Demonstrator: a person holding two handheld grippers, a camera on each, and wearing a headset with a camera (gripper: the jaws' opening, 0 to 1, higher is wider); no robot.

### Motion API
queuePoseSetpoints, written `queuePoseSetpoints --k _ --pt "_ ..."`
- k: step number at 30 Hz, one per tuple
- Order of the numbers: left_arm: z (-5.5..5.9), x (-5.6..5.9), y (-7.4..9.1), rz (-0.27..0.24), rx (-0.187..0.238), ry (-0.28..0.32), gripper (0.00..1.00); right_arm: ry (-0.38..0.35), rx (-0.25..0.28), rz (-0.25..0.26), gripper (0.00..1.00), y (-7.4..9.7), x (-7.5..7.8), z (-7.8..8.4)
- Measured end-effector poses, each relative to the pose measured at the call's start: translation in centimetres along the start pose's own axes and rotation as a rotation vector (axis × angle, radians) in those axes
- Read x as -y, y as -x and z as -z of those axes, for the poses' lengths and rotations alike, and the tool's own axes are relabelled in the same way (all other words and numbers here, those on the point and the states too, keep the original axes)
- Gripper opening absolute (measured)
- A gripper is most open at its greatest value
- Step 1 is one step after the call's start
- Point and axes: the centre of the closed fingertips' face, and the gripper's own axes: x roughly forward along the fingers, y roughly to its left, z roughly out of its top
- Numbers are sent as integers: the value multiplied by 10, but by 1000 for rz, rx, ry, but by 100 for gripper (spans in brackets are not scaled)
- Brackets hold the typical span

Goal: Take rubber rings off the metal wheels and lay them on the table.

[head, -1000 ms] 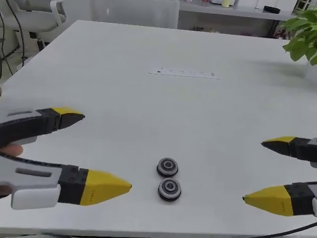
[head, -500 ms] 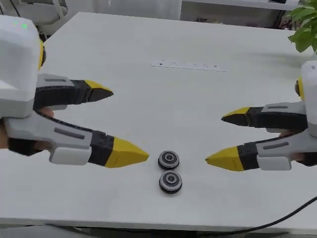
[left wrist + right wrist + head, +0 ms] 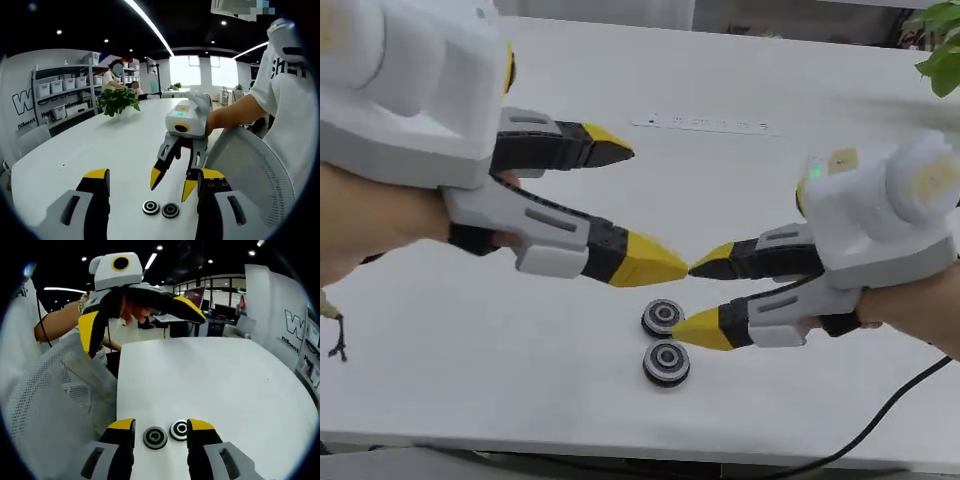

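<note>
Down near the front edge of the white table (image 3: 770,200), two metal wheels lie flat, one just behind the other and almost touching: the far wheel (image 3: 662,317) and the near wheel (image 3: 666,363). A dark rubber ring (image 3: 647,320) sits round the far wheel's rim, and the near wheel wears one too. No ring is lying loose on the table.

The right gripper (image 3: 687,299) is right at them, jaws spread with nothing between. Its lower yellow tip sits just beside the far wheel's right edge, and I can't tell if it touches. In the right gripper view both wheels sit just ahead, framed between its two jaws.

The left gripper (image 3: 650,210) hangs above and to the left of the wheels, gaping wide, empty as well. Its lower tip is nearly nose to nose with the right gripper's upper tip, just above the far wheel.

Further back, a flat white power strip (image 3: 705,125) lies on the tabletop, well apart from the wheels. A leafy plant (image 3: 942,60) pokes in at the far right corner. A black cable (image 3: 890,410) trails off the front right edge.

In the left gripper view, a mesh chair (image 3: 245,165) stands at the table's side, with the person (image 3: 285,100) in a white T-shirt behind it. Shelves (image 3: 60,90) of bins line the wall.
</note>
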Motion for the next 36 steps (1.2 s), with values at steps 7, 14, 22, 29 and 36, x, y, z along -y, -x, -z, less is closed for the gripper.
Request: queuePoseSetpoints --k 7,14,22,29,36 --pt "8 1 -20 13 37 17 60 -65 40 -16 31 -6 1 14" --pt "46 -1 -36 -41 4 12 52 -116 23 -10 29 -9 8 30" --pt "93 14 -40 22 -125 24 36 -128 -4 -26 25 -17 3 42" --pt "120 24 -50 56 -207 37 28 -120 -33 -40 20 -21 -2 51" --pt "130 39 -61 126 -216 46 19 -123 -43 -43 20 -23 -3 55"
